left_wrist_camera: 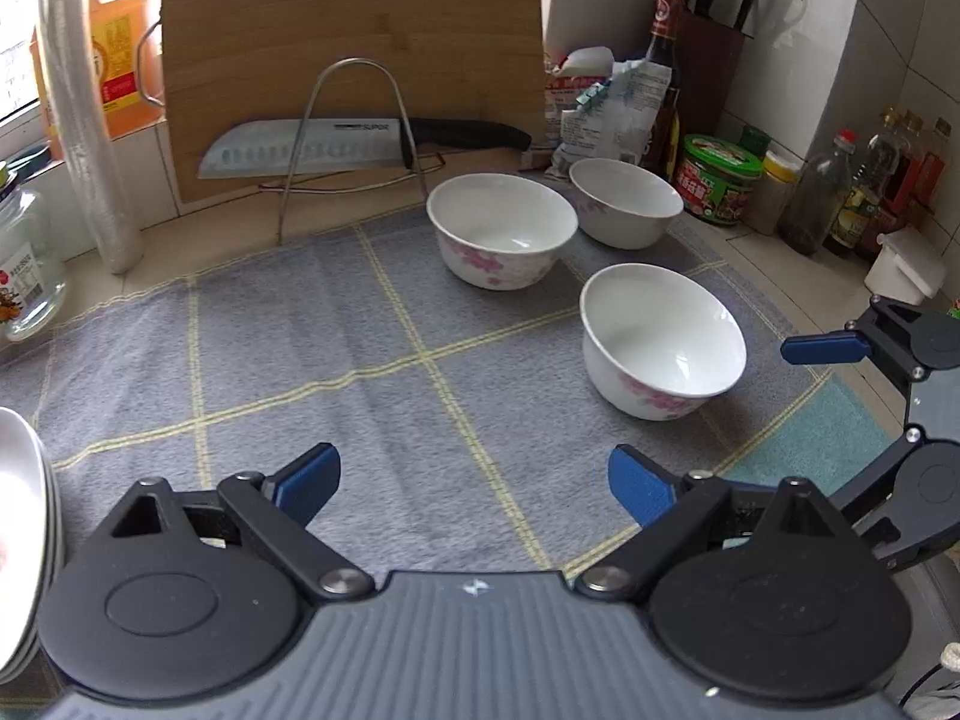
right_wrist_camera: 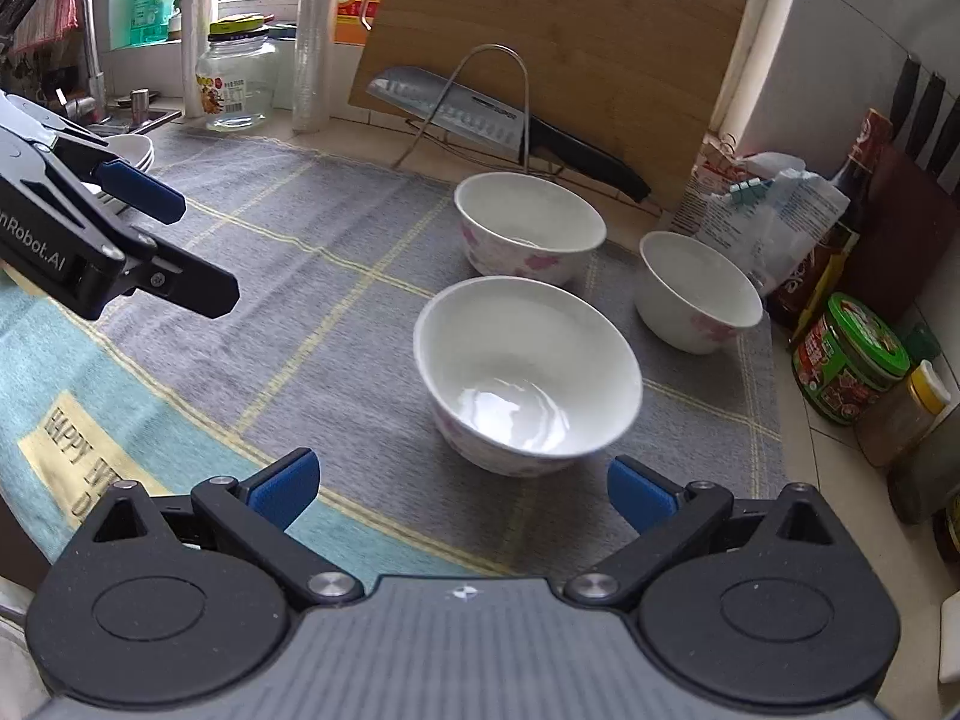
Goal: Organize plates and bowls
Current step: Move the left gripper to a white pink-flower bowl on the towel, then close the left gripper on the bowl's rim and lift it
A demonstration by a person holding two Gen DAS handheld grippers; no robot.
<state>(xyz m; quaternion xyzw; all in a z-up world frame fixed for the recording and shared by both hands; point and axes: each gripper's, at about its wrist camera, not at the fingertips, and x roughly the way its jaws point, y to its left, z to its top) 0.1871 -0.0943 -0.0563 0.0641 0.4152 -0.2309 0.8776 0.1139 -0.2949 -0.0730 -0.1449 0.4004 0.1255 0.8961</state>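
Plates (left_wrist_camera: 24, 540) were already stacked, three floral bowls (right_wrist_camera: 528, 372) were left unnested, and both grippers (left_wrist_camera: 474, 480) (right_wrist_camera: 462, 489) were held apart, empty.

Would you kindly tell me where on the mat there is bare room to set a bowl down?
The grey mat is bare between the stacked plates and the three bowls: nearest, middle, far. Bare too before the knife rack. Crowded: the right edge, with jars and bottles.
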